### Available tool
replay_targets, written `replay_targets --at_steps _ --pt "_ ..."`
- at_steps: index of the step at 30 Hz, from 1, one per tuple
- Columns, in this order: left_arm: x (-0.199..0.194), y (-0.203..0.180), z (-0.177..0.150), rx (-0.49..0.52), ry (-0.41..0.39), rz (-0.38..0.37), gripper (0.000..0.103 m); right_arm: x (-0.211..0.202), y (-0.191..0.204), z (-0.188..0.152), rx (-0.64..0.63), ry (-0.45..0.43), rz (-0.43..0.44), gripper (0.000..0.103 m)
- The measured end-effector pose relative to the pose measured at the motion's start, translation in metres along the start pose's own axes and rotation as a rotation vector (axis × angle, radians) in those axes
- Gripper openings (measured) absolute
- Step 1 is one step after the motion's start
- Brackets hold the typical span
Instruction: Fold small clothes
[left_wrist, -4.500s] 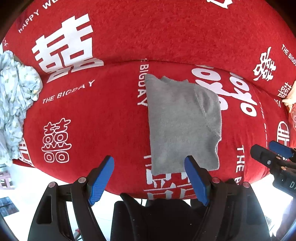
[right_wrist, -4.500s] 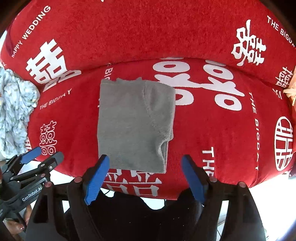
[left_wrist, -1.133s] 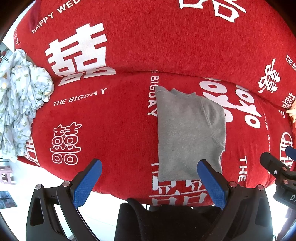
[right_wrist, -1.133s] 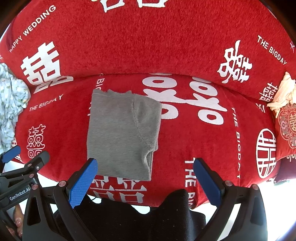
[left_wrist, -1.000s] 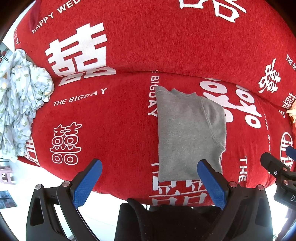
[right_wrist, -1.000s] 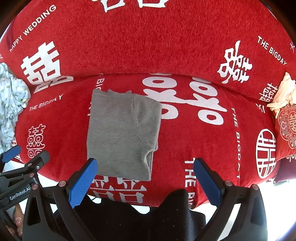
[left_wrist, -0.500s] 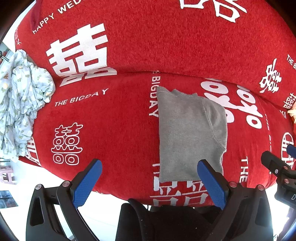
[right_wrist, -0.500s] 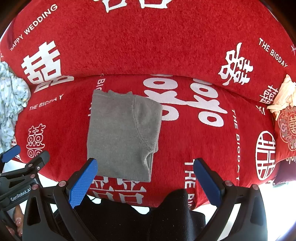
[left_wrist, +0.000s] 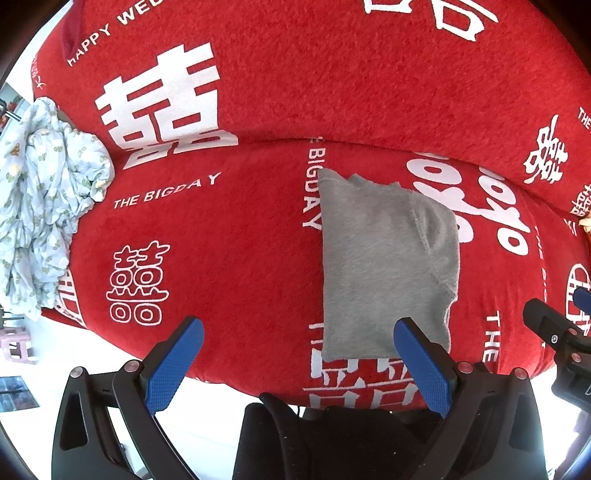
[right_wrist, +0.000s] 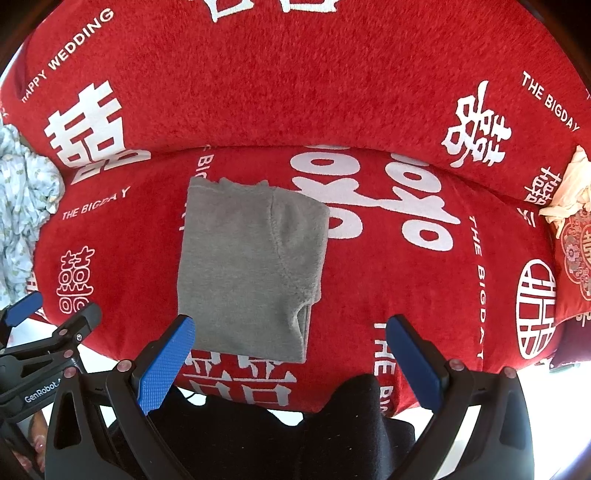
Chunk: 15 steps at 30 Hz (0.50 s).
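Observation:
A grey garment (left_wrist: 384, 266) lies folded into a neat rectangle on the red sofa seat (left_wrist: 221, 251); it also shows in the right wrist view (right_wrist: 251, 266). My left gripper (left_wrist: 295, 362) is open and empty, held off the seat's front edge, left of the garment's near end. My right gripper (right_wrist: 291, 358) is open and empty, near the garment's front edge without touching it. Each gripper shows at the edge of the other's view.
A crumpled pale blue patterned cloth (left_wrist: 40, 221) lies at the seat's left end. A cream cloth (right_wrist: 569, 192) and a red patterned cushion (right_wrist: 576, 254) sit at the right end. The sofa back (left_wrist: 332, 74) rises behind. White floor lies below the seat edge.
Since 4.5 s ago both grippers have opened wider and pulled back a little from the garment. Over the last second almost nothing has moved.

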<state>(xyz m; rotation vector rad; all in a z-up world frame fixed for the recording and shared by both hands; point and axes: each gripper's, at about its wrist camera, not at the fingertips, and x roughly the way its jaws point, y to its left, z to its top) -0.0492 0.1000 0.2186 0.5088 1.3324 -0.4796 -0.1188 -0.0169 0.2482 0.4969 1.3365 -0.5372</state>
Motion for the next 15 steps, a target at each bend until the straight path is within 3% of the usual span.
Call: replay_targets --at_steps 15 --pt "0.004 -0.012 0.006 0.008 0.017 -0.018 0.103 0.014 -0.007 0.008 -0.001 0.041 0.025 0.103"
